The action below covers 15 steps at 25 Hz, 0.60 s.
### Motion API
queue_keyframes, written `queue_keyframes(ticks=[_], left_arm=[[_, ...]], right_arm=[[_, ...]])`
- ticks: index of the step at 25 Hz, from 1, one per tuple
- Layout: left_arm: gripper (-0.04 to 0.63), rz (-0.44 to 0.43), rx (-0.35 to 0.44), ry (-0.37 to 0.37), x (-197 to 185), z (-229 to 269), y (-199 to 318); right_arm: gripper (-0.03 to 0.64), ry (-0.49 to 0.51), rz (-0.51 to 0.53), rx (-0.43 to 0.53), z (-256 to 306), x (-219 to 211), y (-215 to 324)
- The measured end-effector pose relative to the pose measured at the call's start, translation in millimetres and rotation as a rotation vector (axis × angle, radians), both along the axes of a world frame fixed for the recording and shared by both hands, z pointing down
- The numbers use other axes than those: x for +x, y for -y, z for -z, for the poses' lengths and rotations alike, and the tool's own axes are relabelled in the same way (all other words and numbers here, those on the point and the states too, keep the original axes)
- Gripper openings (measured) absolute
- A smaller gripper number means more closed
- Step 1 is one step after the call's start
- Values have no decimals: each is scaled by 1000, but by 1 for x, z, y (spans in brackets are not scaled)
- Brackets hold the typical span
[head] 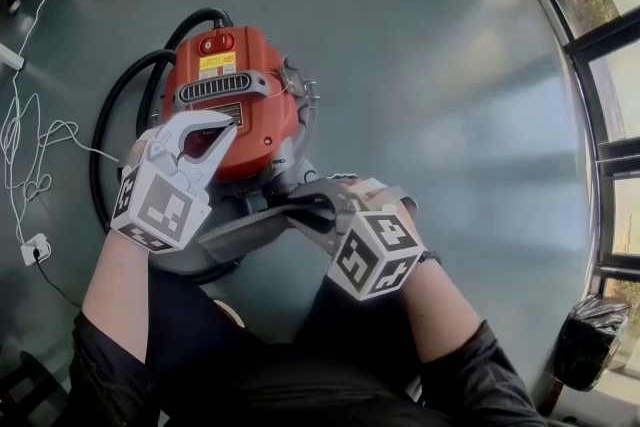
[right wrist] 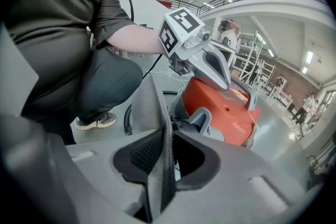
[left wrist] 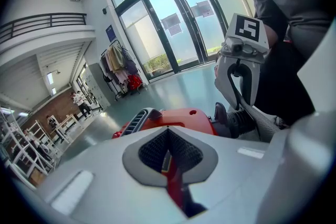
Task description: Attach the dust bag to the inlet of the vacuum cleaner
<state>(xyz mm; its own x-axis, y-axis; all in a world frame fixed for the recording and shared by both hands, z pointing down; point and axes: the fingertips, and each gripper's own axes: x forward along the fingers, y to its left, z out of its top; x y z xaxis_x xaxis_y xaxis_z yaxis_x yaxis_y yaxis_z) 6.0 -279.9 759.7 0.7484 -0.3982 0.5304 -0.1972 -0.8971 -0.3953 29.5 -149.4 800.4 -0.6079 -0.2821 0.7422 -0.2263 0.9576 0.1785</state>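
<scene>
The red vacuum cleaner (head: 235, 95) stands on the grey floor just in front of my knees. My left gripper (head: 205, 140) rests over its near red top with its jaws shut; in the left gripper view only a sliver of red body (left wrist: 173, 115) shows past the left gripper (left wrist: 169, 157). The grey dust bag (head: 260, 225) hangs at the vacuum's near side. My right gripper (head: 310, 205) is at the bag's upper edge. In the right gripper view the bag's fabric (right wrist: 149, 113) stands between the jaws of the right gripper (right wrist: 168, 157), against one pad with a dark gap to the other. A grey fitting (right wrist: 198, 119) sits just behind.
A black hose (head: 110, 125) loops round the vacuum's left side. A white cable (head: 30, 145) and plug (head: 35, 250) lie on the floor at far left. A black bin bag (head: 590, 340) stands at the lower right by the glass doors (head: 600, 65).
</scene>
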Motion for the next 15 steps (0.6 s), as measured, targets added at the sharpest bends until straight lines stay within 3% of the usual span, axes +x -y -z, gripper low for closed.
queue_keyframes(ticks=[4,8,15], left_arm=[[11,-1,1,-1,0,0,0],[11,0,12,-6,0,1,0],[11,-5,21,-13,0,2,-1]], right_arm=[[61,49,-34,-23,-6,7,0],[64,31,-24,-9,-6,6,0],[117,55,-54,27,3,9,-5]])
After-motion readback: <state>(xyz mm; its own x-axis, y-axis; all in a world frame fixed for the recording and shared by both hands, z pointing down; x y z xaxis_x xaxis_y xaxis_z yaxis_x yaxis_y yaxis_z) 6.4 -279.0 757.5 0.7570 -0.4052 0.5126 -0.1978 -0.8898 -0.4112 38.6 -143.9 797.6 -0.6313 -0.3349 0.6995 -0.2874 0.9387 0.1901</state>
